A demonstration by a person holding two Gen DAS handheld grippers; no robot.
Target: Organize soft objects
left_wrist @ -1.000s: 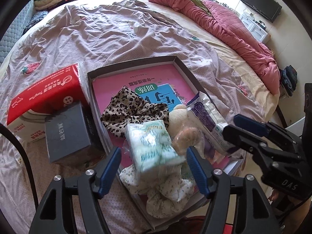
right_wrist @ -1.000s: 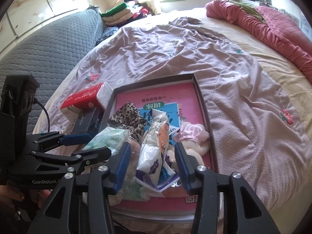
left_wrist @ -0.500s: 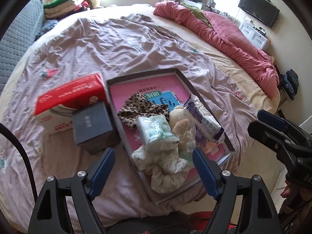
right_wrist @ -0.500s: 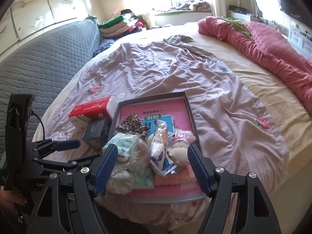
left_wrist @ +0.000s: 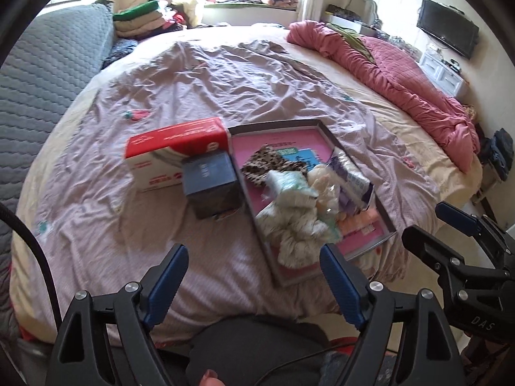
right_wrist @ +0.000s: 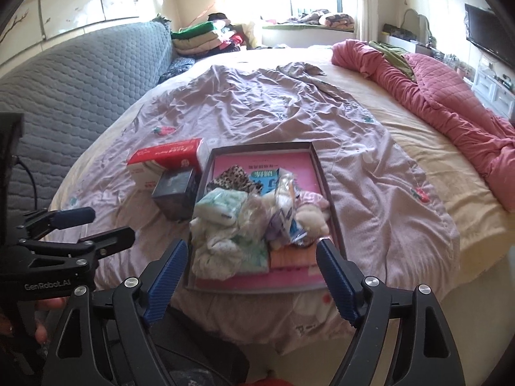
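Note:
A shallow grey tray (left_wrist: pixel 325 128) (right_wrist: pixel 260 146) with a pink floor lies near the bed's front edge. In it are piled a leopard-print cloth (left_wrist: pixel 264 164) (right_wrist: pixel 231 177), a pale green packet (left_wrist: pixel 286 183) (right_wrist: pixel 222 204), a white flowered cloth (left_wrist: pixel 289 228) (right_wrist: pixel 219 251), a cream plush toy (left_wrist: pixel 322 177) (right_wrist: pixel 312 218) and a purple-white plastic packet (left_wrist: pixel 351 177) (right_wrist: pixel 283 212). My left gripper (left_wrist: pixel 254 251) hangs above the bed's front edge, short of the tray, its jaws opening with nothing between them. My right gripper (right_wrist: pixel 251 244) is also drawn back, its jaws opening and empty.
A red-and-white tissue box (left_wrist: pixel 173 148) and a dark box (left_wrist: pixel 210 180) stand on the mauve sheet, left of the tray. A pink quilt (left_wrist: pixel 402 80) is bunched along the bed's right side. A grey padded headboard (left_wrist: pixel 38 74) runs along the left, with folded clothes (left_wrist: pixel 141 19) beyond it.
Both grippers have drawn back and up from the tray and opened wider. The green packet and the purple-white packet that stood between their fingers stay in the tray.

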